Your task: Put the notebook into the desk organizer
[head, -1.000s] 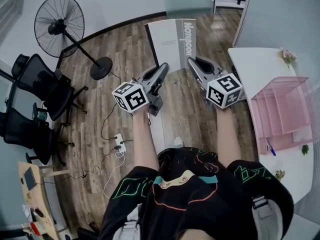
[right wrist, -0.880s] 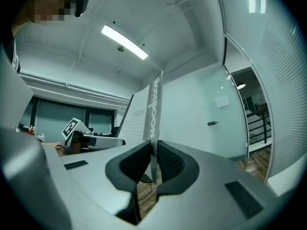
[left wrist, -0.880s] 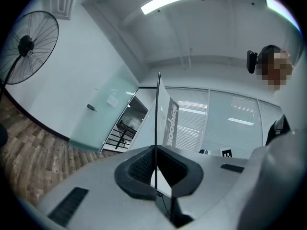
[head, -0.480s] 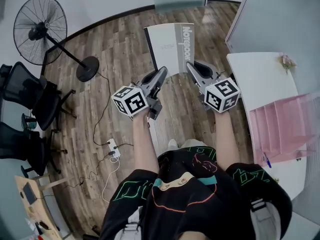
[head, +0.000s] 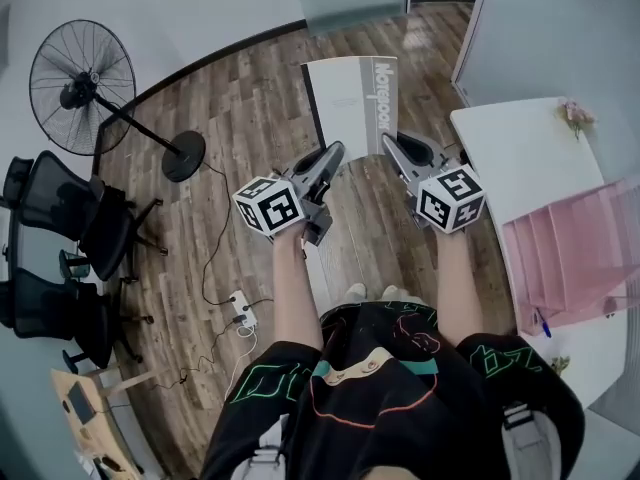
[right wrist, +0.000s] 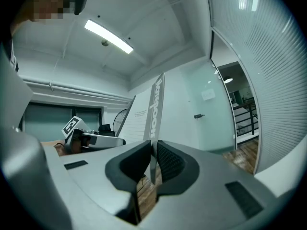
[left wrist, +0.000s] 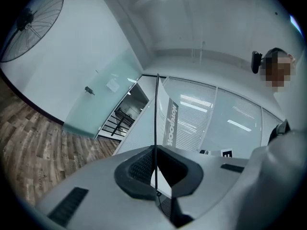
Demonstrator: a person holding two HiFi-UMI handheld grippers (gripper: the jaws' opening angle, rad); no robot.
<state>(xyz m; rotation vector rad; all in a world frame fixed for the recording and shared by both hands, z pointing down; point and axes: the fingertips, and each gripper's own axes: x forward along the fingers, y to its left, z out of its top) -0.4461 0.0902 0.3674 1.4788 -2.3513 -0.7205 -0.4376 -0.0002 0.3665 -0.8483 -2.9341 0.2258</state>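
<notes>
A white notebook [head: 352, 103] with a grey band along its spine is held up in the air over the wooden floor, in front of the person. My left gripper [head: 335, 154] is shut on its lower left edge. My right gripper [head: 392, 144] is shut on its lower right edge, by the grey band. In the left gripper view the notebook [left wrist: 188, 123] stands edge on, pinched in my left gripper [left wrist: 156, 166]. In the right gripper view the notebook [right wrist: 152, 110] rises from between the pads of my right gripper [right wrist: 153, 166]. The pink desk organizer [head: 580, 258] stands on the white desk [head: 515, 153] at the right.
A standing fan [head: 85, 76] and black office chairs [head: 65, 223] are at the left. A power strip [head: 243, 308] with cables lies on the floor. A small flower [head: 575, 116] and a blue pen [head: 541, 323] lie on the desk. A grey wall [head: 560, 28] runs behind the desk.
Both grippers keep their hold on the notebook and have drifted slightly right. The head view has swung, so the fan, chairs and desk sit elsewhere in the picture.
</notes>
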